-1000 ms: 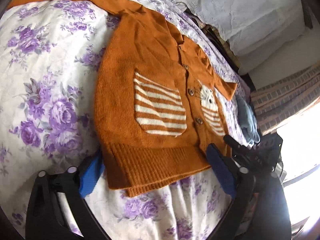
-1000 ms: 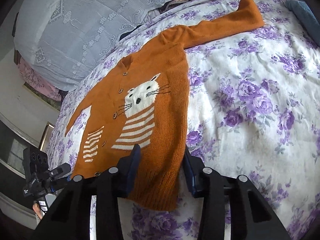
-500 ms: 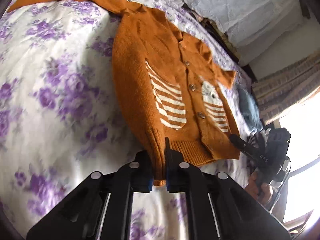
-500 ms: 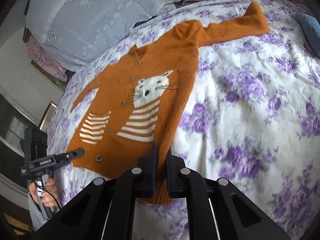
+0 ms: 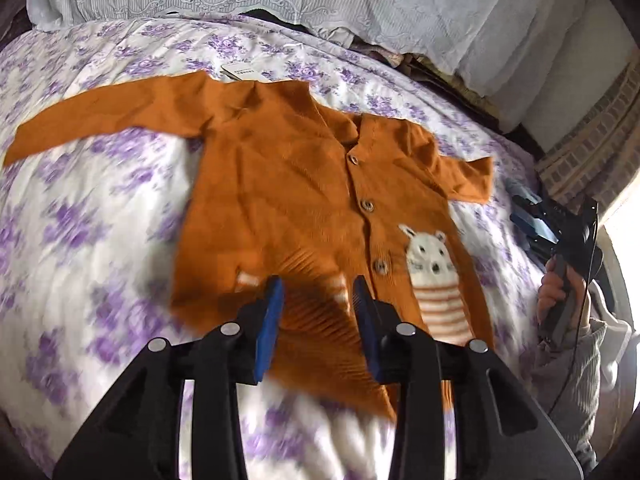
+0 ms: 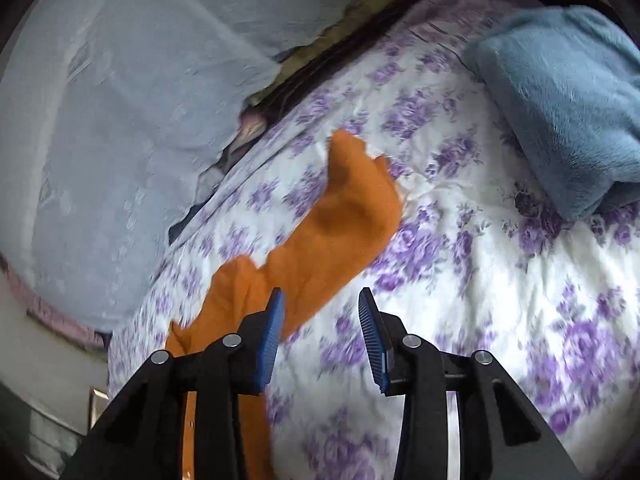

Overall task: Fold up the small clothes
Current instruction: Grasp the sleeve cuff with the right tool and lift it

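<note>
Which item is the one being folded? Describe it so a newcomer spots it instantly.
On the bed's purple-flowered quilt, below the pale lace pillows, lies one orange knitted cardigan, its sleeves spread to both sides. It has brown buttons down the front and a white animal face above a striped patch, unlike the plain blue fleece bundle nearby.

Burnt-orange cardigan (image 5: 296, 184) with brown buttons (image 5: 366, 205), white animal face (image 5: 430, 256) and white-orange stripes. White bedspread (image 6: 460, 280) printed with purple flowers. Pale blue lace pillow (image 6: 120, 120). Fuzzy blue blanket (image 6: 568, 96). Blue pads (image 5: 266, 330), black frame.
</note>
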Motion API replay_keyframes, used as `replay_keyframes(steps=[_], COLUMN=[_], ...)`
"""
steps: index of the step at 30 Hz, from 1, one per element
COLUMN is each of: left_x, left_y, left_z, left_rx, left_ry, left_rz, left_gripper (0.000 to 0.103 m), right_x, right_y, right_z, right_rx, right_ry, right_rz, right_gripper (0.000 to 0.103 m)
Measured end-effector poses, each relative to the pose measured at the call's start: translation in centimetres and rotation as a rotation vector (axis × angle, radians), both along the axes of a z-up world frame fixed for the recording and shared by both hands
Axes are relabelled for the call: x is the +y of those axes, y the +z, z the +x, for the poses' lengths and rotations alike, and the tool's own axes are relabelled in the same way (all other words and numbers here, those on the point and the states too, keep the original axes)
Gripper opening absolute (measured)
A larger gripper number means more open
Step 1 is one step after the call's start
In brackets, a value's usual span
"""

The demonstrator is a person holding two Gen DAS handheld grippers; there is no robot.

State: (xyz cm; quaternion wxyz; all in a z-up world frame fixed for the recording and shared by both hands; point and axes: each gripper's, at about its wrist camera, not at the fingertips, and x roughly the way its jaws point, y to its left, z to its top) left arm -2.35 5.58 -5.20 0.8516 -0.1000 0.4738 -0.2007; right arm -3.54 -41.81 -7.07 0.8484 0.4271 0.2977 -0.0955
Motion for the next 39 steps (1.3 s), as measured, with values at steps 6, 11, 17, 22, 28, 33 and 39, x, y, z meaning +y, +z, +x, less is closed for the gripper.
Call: replay_keyframes(steps=[6, 11, 17, 22, 28, 33, 39], left_x=[-0.8, 0.2, -0.9, -2.4, -0.3, -0.8, -5.6], left_y=[2.2, 0.2, -4.6, -4.3, -2.9, -1.5, -4.8], left_z=[-1.4, 0.1, 1.7, 0.5, 2.3, 4.2, 6.0], left_rx=[-0.070, -0.015, 0.026, -0.057, -0.008, -0.007, 0.030], left_ry=[-0.006, 0.076, 0.099, 0.065, 0.121, 0.150, 0.071], left_rz=[-0.069, -0.005, 0.088, 0.201, 0.098, 0.116, 0.308], left_gripper=[0.052, 0.060, 0.061, 0.066, 0.071, 0.071, 0.083], right_x=[-2.8, -3.2, -1.3, -3.3, -5.1, -4.6, -5.9], right_y=[-4.8, -5.2, 0.5, -3.3, -4.4, -2.2, -4.4], right_z=[3.2, 5.5, 2.8, 1.9, 1.4, 0.8, 1.2], right_rx=[-0.013, -0.110, -0.194, 0.034, -0.154, -0.081, 0.058], right_ry=[-0.072, -0.090, -0.150, -0.281, -0.303, -0.412, -0.410], right_rz=[0.172, 0.196, -0.159, -0.052, 0.171, -0.086, -0.060], right_gripper=[0.037, 0.022, 0.007, 0.020, 0.047, 0.005, 0.004])
